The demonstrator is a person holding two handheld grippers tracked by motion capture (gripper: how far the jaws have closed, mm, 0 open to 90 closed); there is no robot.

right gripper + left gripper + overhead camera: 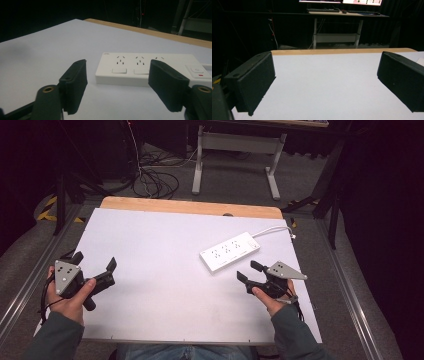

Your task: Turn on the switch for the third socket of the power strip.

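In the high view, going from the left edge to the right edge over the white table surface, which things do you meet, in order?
Left gripper, black with a grey three-cornered plate and open jaws → white rectangular power strip lying flat on the white table board → right gripper, black with a grey plate, open, just short of the strip.

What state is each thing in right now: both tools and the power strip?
Left tool: open, nothing between its jaws, held off to the table's left.
Right tool: open, empty, aimed at the strip, not touching it.
Power strip: lying flat on the white table, sockets up, no plugs in them, cord attached.
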